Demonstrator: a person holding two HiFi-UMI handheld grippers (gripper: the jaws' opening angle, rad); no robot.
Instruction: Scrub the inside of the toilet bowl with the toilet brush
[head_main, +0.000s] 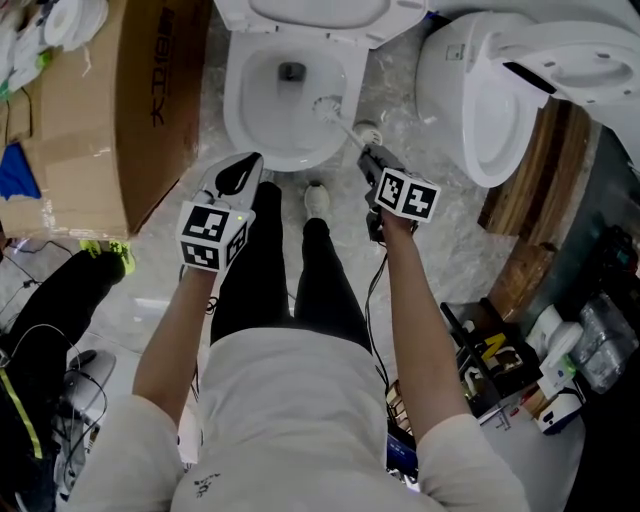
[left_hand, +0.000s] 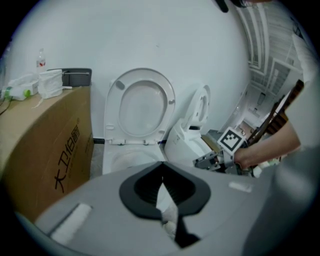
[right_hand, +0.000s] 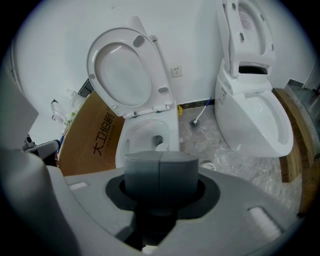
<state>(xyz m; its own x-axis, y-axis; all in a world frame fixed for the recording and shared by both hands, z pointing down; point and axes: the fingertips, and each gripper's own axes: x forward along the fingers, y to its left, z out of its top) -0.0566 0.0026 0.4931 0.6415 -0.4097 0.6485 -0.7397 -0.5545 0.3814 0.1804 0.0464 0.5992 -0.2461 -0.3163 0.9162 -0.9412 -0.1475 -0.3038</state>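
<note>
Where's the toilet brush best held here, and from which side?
Grip the toilet brush by the upper end of its thin handle, from the front right of the bowl, as the right gripper has it: the handle slants up over the rim, bristle head down inside.

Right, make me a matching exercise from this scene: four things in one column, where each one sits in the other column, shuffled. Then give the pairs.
Things
1. toilet brush
2. cardboard box
3. second toilet
4. left gripper

Places, as seen in the head view
A. to the right of the open toilet
B. head down inside the open toilet, handle clamped in the right gripper
C. in front of the open toilet, holding nothing
D. to the left of the open toilet

Pairs: 1-B, 2-D, 3-A, 4-C
</note>
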